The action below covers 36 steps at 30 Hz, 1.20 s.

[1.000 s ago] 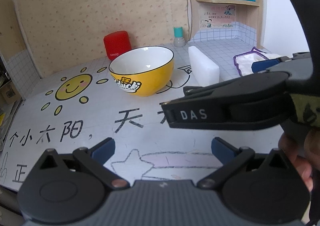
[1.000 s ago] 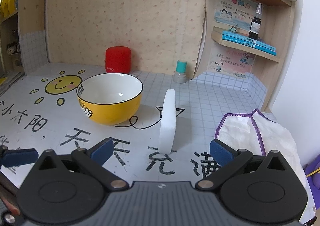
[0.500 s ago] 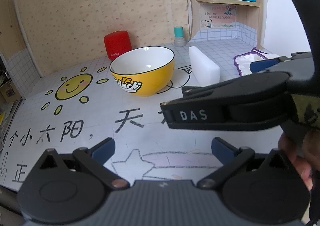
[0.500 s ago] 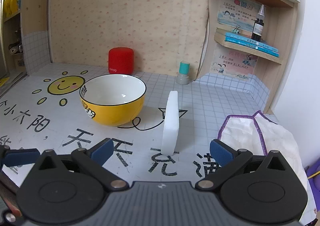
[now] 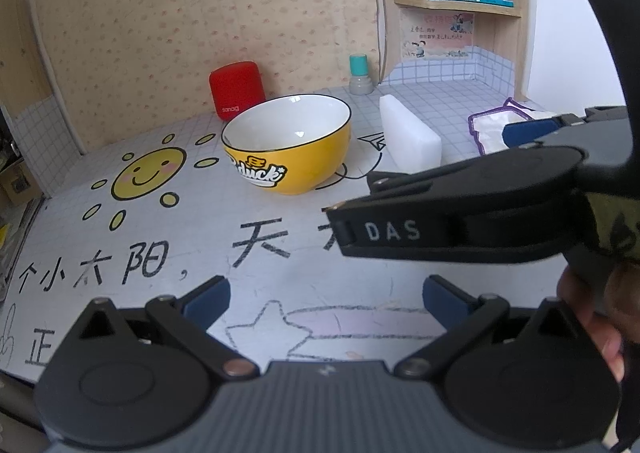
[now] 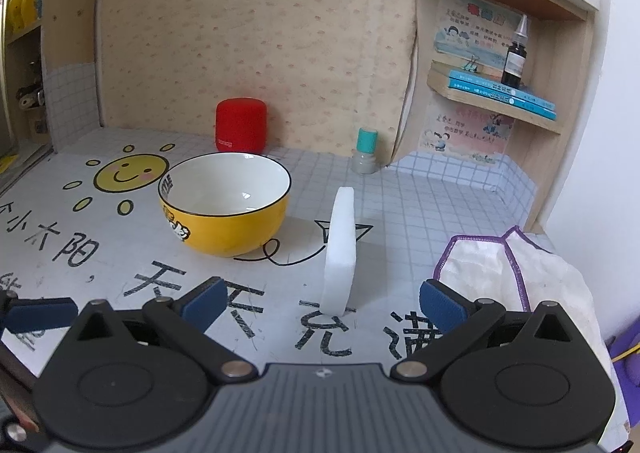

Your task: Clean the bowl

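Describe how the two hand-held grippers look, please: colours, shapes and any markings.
Both grippers share one design: a ribbed grey body, black linkage arms with round discs and silver pivot pins, and blue padded fingers. The left gripper appears from its own camera; the right gripper also shows side-on in the left view, with white letters "DAS" and a camouflage-patterned band behind it.

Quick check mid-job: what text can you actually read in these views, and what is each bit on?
"DAS": white letters on the side of the right claw.
"duck": yellow bowl; first letter unclear.
"个小太阳,天": table mat.
Red speaker logo, shelf posters, book spines: too small to read.
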Each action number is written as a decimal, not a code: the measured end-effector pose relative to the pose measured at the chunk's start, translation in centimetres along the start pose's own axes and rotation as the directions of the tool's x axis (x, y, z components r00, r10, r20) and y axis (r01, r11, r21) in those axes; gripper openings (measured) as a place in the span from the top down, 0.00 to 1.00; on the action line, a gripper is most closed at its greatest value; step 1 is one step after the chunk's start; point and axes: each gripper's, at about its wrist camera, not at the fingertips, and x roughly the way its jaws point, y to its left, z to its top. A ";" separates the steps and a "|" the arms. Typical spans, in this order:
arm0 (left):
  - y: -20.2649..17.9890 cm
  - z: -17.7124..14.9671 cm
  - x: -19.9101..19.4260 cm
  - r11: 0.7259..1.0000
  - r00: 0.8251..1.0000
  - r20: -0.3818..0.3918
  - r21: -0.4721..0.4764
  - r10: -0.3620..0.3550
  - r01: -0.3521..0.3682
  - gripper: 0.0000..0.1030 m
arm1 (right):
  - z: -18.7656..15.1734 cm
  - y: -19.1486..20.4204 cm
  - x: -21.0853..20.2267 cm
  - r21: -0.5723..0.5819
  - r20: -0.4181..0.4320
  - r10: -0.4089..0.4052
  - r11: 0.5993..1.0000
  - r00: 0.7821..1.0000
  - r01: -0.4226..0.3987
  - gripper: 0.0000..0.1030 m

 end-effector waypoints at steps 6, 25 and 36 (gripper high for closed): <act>0.1 0.1 0.0 1.000 1.000 -0.001 -0.002 -0.001 0.001 0.00 | -0.1 -0.4 0.1 0.035 -0.007 0.010 0.999 1.000 -0.010 0.00; 0.3 0.0 -0.1 1.000 1.000 0.002 -0.007 0.005 -0.005 0.00 | -0.1 0.0 -0.2 0.027 0.023 0.043 0.999 0.999 -0.044 0.00; 0.3 0.0 -0.2 1.000 1.000 0.003 -0.009 0.000 0.000 0.00 | -0.3 0.4 -0.5 0.001 0.039 0.030 1.000 0.999 -0.030 0.00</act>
